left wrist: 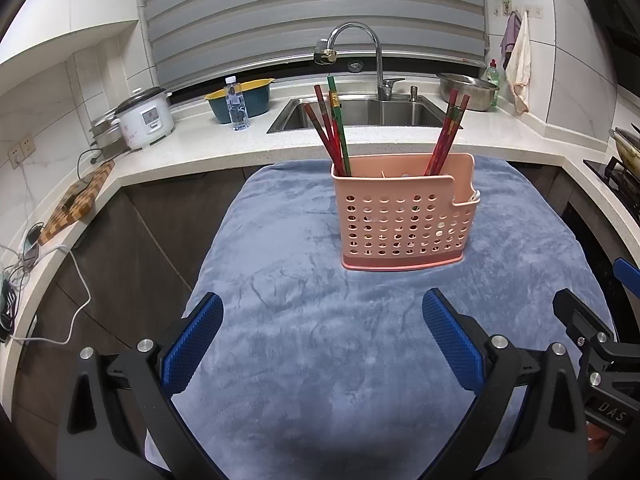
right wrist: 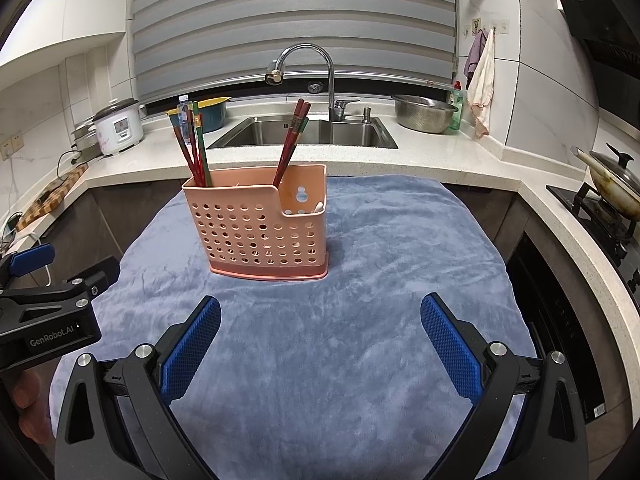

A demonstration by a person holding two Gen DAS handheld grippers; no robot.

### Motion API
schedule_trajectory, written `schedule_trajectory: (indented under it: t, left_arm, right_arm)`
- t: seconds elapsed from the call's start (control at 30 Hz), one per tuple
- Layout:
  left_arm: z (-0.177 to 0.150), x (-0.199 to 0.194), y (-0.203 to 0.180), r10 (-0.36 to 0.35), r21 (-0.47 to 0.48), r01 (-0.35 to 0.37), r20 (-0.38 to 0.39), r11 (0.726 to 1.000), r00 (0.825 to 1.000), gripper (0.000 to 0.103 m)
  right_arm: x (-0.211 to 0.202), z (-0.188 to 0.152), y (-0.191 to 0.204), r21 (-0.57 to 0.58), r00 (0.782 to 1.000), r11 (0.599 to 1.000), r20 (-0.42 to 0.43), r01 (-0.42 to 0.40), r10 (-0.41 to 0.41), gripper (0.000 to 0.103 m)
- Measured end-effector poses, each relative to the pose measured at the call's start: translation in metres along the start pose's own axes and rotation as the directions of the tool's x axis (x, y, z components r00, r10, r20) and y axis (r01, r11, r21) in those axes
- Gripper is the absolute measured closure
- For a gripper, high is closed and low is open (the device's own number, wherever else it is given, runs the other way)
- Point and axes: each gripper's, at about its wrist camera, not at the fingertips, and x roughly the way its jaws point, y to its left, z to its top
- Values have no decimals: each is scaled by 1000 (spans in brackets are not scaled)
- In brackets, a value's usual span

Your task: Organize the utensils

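Note:
A pink perforated utensil holder (left wrist: 404, 224) stands upright on a blue cloth (left wrist: 304, 320); it also shows in the right wrist view (right wrist: 264, 232). Red and green chopsticks (left wrist: 330, 128) stand in its left compartment, and more red chopsticks (left wrist: 448, 132) in its right part. In the right wrist view they are the left bunch (right wrist: 194, 144) and the right bunch (right wrist: 290, 140). A white item (right wrist: 318, 208) lies in the low right pocket. My left gripper (left wrist: 322, 344) is open and empty, in front of the holder. My right gripper (right wrist: 320, 344) is open and empty, in front and to the right of the holder.
Behind the cloth runs a white counter (left wrist: 208, 148) with a steel sink (left wrist: 360, 114) and tap (left wrist: 376, 60). A rice cooker (left wrist: 144, 118), water bottle (left wrist: 237, 104), basin (left wrist: 242, 98) and cutting board (left wrist: 76, 200) are left. A steel bowl (right wrist: 424, 114) and stove with pan (right wrist: 612, 184) are right.

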Motion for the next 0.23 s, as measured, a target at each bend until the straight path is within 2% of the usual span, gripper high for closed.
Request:
schedule_trajectory:
  t: [0.23]
  left_arm:
    - [0, 0, 0, -1, -3, 1, 9, 1000, 1000, 8]
  right_arm:
    - [1, 1, 1, -5, 1000, 1000, 2, 5, -5, 7]
